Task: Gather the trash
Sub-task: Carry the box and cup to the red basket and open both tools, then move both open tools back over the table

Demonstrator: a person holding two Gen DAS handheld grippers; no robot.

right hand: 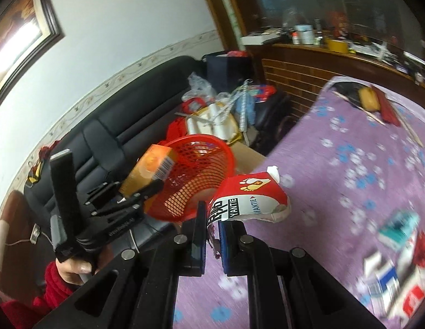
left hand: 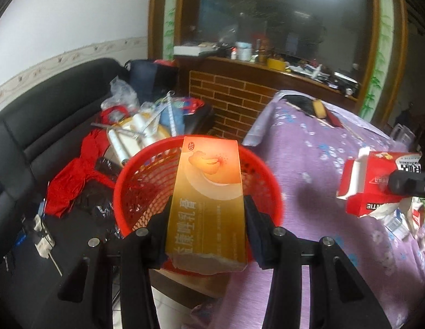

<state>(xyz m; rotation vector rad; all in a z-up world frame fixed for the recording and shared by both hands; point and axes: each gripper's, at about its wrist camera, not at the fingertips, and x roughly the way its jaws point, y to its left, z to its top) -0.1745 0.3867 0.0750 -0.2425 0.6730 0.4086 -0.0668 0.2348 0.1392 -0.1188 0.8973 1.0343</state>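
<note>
My left gripper [left hand: 208, 205] is shut on a long orange and gold medicine box [left hand: 209, 192], held over the mouth of a red mesh basket [left hand: 122, 175]. The right wrist view shows that same box [right hand: 152, 168] at the basket's [right hand: 204, 164] left rim. My right gripper [right hand: 212, 235] is shut on the torn edge of a crushed red and white carton [right hand: 251, 194], just right of the basket and above the purple flowered tablecloth [right hand: 336, 181]. In the left wrist view this carton [left hand: 374, 178] hangs at the far right.
More boxes and wrappers [right hand: 396, 274] lie on the tablecloth at the lower right. A black sofa [left hand: 48, 115] piled with bags, red cloth and rolls stands behind the basket. A brick-faced counter [left hand: 229, 101] is at the back. A hand [right hand: 72, 268] in a red sleeve holds the left gripper.
</note>
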